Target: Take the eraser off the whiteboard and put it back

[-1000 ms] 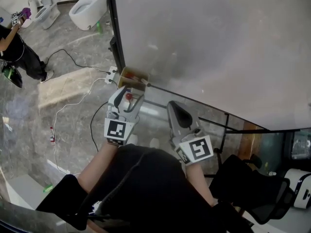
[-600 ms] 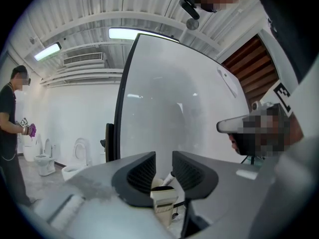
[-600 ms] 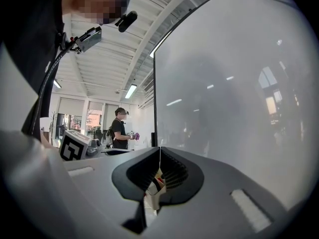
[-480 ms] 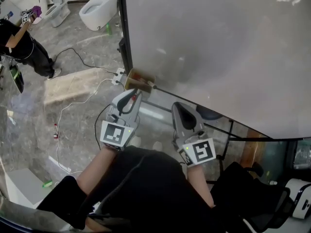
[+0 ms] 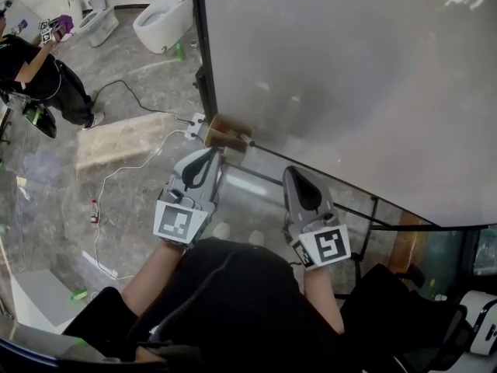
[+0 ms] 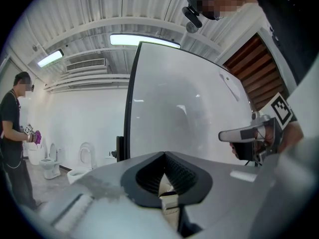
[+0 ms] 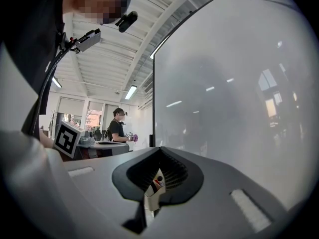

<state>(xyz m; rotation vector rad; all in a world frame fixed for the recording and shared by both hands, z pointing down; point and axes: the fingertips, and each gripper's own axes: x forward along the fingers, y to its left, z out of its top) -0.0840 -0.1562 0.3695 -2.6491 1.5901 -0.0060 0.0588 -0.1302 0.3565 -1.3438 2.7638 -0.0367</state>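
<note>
Compared with a second ago, the fingers [image 6: 149, 176] of the left gripper [image 5: 211, 155] are now closed, with nothing seen between them; the right gripper [image 5: 300, 176] is closed and empty too. The eraser [image 5: 227, 133] sits at the lower left corner of the whiteboard [image 5: 349, 76], just ahead of the left tips. It is probably light and stiff, so I would take it by its two long sides
</note>
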